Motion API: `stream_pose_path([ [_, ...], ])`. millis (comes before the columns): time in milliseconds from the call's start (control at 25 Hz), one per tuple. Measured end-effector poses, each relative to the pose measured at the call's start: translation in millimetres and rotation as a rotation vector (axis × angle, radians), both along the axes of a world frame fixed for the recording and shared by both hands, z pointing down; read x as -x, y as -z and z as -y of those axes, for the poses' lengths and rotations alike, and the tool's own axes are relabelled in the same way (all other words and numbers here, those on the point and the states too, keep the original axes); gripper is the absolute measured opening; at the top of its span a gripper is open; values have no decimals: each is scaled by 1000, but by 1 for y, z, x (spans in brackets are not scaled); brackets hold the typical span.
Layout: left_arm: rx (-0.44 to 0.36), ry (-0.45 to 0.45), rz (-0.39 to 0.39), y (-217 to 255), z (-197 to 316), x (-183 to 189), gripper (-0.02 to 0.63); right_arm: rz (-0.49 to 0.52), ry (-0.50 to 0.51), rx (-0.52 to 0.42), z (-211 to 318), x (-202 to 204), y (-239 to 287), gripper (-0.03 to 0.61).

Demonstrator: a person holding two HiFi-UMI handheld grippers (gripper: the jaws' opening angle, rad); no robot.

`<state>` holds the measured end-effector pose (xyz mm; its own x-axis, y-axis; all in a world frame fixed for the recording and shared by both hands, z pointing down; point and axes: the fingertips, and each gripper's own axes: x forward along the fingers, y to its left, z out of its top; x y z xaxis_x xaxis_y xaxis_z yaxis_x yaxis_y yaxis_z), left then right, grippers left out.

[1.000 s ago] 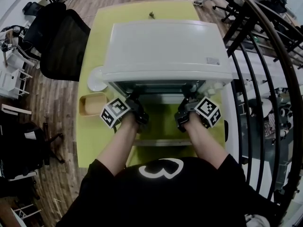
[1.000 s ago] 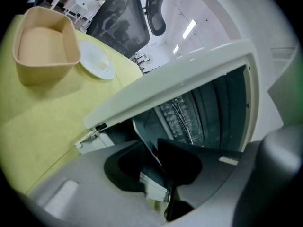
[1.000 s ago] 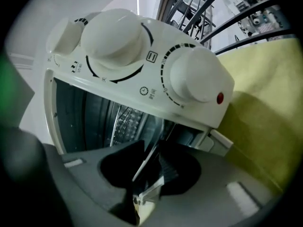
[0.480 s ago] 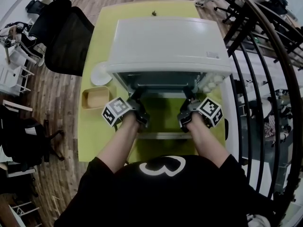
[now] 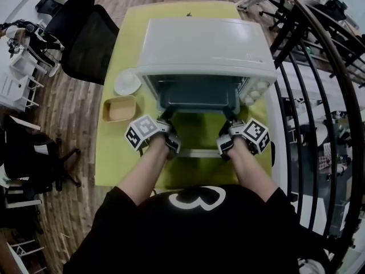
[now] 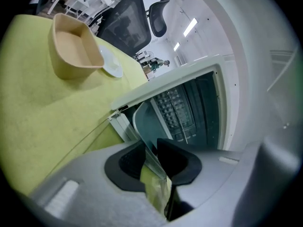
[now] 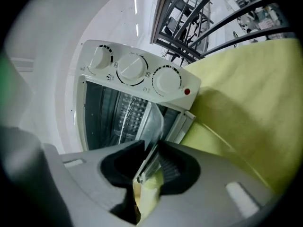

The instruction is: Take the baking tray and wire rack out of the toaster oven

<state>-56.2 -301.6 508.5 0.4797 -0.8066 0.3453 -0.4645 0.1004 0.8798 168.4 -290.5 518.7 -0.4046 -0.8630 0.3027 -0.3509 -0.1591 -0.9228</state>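
- The baking tray (image 5: 198, 99) has been pulled further out of the toaster oven (image 5: 205, 44) than it was a second ago. Back then only a thin strip of it showed at the oven mouth. Now a wide grey part is seen in front of the opening.
- Both grippers have been drawn back toward the person together, and the tray has come with them.
- It is judged that the tray is about halfway out. It can probably be lifted clear over the open glass door (image 5: 197, 153) with a little more pulling.
- The wire rack has not been taken out yet. Thin wires (image 6: 177, 112) are seen deep inside the oven, but it cannot be told for sure that they are the rack.
- The left gripper (image 5: 166, 119) is clamped on the tray's front rim near its left corner. In the left gripper view the thin rim is pinched between the two dark pads (image 6: 130, 162).
- The right gripper (image 5: 230, 123) is clamped the same way near the right corner.
- Both arms are held out straight ahead, side by side. The grippers are pointed at the oven and tipped down a little.
- A tan dish (image 5: 120, 108) and a white plate (image 5: 126, 83) are left on the yellow-green table (image 5: 114, 158), to the left of the oven.
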Motion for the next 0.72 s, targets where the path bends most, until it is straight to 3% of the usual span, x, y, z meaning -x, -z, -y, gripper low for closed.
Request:
stream_pose_path([
  [720,-30,-34,34,10,-73,10,89,-1,8,-21,-73,9,11,100],
])
